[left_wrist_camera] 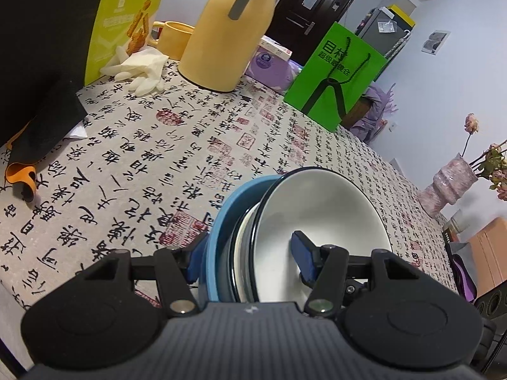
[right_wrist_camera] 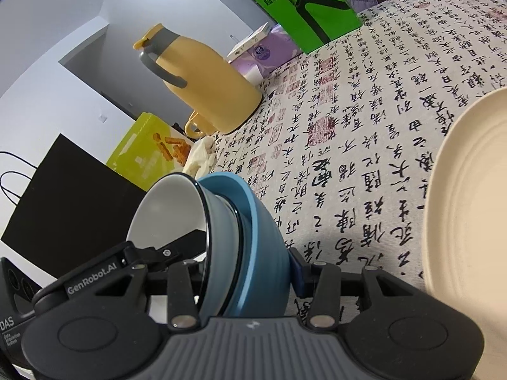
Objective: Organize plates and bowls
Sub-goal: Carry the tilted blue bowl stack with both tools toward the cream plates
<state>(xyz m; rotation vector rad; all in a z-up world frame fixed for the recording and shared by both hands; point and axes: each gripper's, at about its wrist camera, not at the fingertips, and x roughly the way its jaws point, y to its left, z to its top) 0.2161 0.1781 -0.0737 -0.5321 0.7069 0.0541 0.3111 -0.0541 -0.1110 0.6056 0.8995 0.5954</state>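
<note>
A nested stack of bowls hangs tilted on its side above the table, gripped by both grippers. The outer one is a blue bowl [left_wrist_camera: 218, 221] [right_wrist_camera: 263, 228]; the inner one is a dark-rimmed bowl with a white inside [left_wrist_camera: 317, 202] [right_wrist_camera: 168, 209]. My left gripper [left_wrist_camera: 248, 250] is shut on the stack's rims, one blue pad outside the blue bowl, the other inside the white bowl. My right gripper [right_wrist_camera: 250, 269] clamps the opposite side; one pad presses the blue bowl's outside and the other finger is hidden behind the bowls. A large cream plate [right_wrist_camera: 469, 196] lies on the table to the right.
The tablecloth [left_wrist_camera: 158, 158] is printed with calligraphy. At the back stand a yellow thermos jug [left_wrist_camera: 221, 41], a yellow mug [left_wrist_camera: 174, 38], a green paper bag [left_wrist_camera: 339, 72], a purple tissue pack [left_wrist_camera: 272, 63] and white gloves [left_wrist_camera: 139, 69]. A black bag [left_wrist_camera: 31, 47] stands left, a flower vase [left_wrist_camera: 450, 186] right.
</note>
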